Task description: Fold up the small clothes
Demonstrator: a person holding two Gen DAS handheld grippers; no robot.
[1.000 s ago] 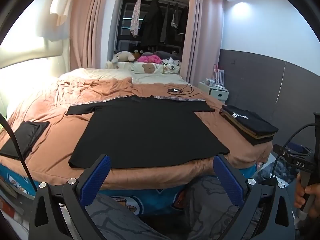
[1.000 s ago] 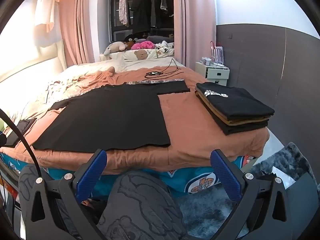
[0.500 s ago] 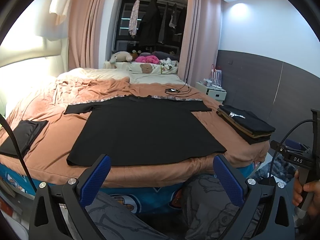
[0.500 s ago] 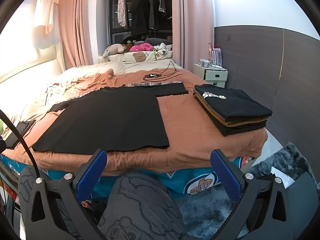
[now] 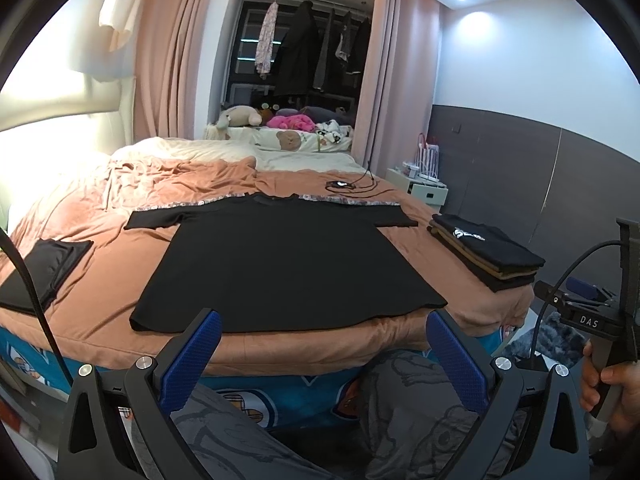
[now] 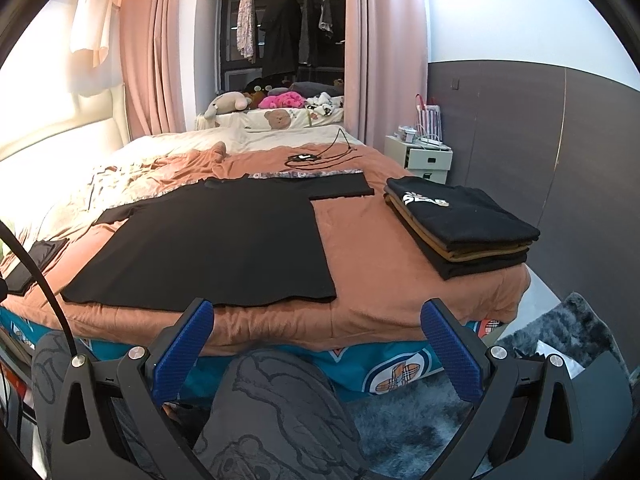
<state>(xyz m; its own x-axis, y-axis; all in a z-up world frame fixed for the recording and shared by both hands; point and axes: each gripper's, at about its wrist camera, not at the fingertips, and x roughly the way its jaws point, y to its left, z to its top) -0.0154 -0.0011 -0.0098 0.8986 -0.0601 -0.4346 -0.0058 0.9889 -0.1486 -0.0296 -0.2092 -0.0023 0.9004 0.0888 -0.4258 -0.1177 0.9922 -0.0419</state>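
- Grippers, my left gripper (image 5: 323, 336) and right gripper (image 6: 318, 326), hung spread wide and empty before the bed (image 6: 400, 280).
- Black T-shirt (image 5: 280, 260) lay flat on it, beside a folded stack (image 6: 460, 220).

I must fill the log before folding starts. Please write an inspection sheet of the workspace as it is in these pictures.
Surface: bed with an orange-brown cover, wrinkled at the far side.
Job's things: black T-shirt spread flat, sleeves out; stack of folded clothes at the right edge; a dark folded piece at the left edge.
Clutter: small dark device near the far end.
Grippers: left gripper and right gripper open, empty, short of the bed.
Cables: black cable from the device.
Surroundings: pink curtains, hanging clothes, soft toys, white nightstand.
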